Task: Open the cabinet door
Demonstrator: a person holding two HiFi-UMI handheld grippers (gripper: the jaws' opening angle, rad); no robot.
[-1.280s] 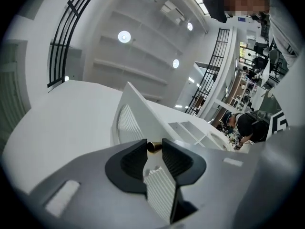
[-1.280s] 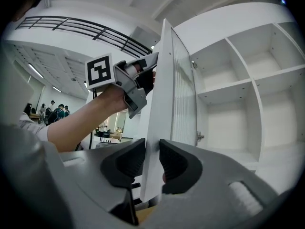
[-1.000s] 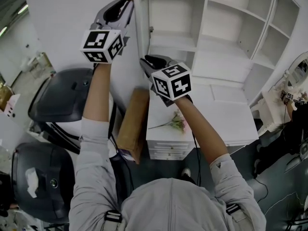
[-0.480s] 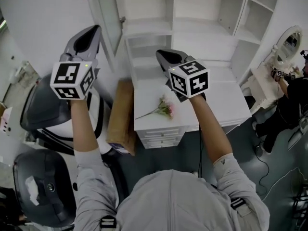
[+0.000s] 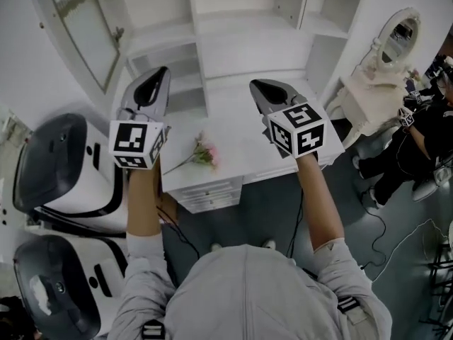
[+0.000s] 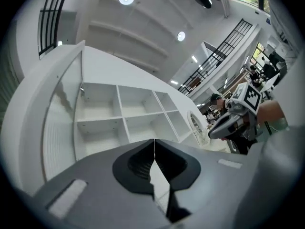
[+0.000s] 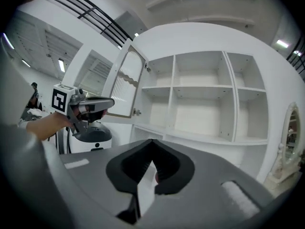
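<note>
The white cabinet point(image 5: 233, 20) stands at the back of a white desk point(image 5: 248, 147), its shelves bare. Its glazed door point(image 5: 78, 34) is swung wide to the left, with the hinged edge beside the shelves. My left gripper point(image 5: 162, 71) hangs over the desk's left part, shut and empty, well clear of the door. My right gripper point(image 5: 254, 84) is over the desk's middle, also shut on nothing. In the left gripper view the jaws point(image 6: 154, 140) meet in front of the shelves point(image 6: 124, 113). The right gripper view shows closed jaws point(image 7: 151, 141), the open door point(image 7: 125, 87) and the left gripper point(image 7: 90, 106).
A pink flower sprig point(image 5: 202, 154) lies on the desk between the grippers. Two dark-and-white machines point(image 5: 64, 161) point(image 5: 56, 282) stand at the left. An oval mirror point(image 5: 395, 37) on a small white table and a seated person point(image 5: 417, 140) are at the right. Cables trail on the floor.
Both grippers have closed and drawn back from the cabinet to above the desk. The left one has dropped away from the door, which now stands wide at the left.
</note>
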